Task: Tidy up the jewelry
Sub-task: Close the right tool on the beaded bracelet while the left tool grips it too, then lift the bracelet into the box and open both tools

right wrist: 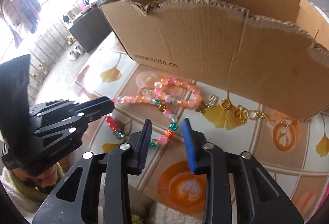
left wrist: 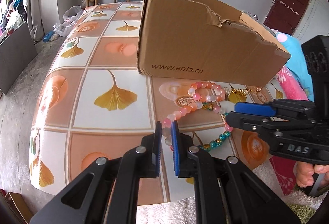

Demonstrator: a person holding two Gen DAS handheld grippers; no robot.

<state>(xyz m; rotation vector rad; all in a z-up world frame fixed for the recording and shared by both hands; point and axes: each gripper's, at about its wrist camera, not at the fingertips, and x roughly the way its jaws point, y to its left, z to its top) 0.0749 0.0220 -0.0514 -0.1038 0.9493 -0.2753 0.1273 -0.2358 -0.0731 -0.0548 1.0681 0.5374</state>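
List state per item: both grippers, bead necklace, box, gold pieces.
left gripper: jaws shut on bead necklace
right gripper: jaws open, straddling the strand
bead necklace: looped on table, one end pinched
cardboard box: open top, torn rim
gold charms: loose on table beside box

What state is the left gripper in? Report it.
Shut on the bead necklace: the left gripper has its jaws narrowed around pale beads, and the right view shows the strand running from its tip.

Left tongs (left wrist: 167,124) reach forward, their jaws drawn narrow around a bead. Right tongs (right wrist: 167,124) hover low with their jaws parted wide, holding nothing.
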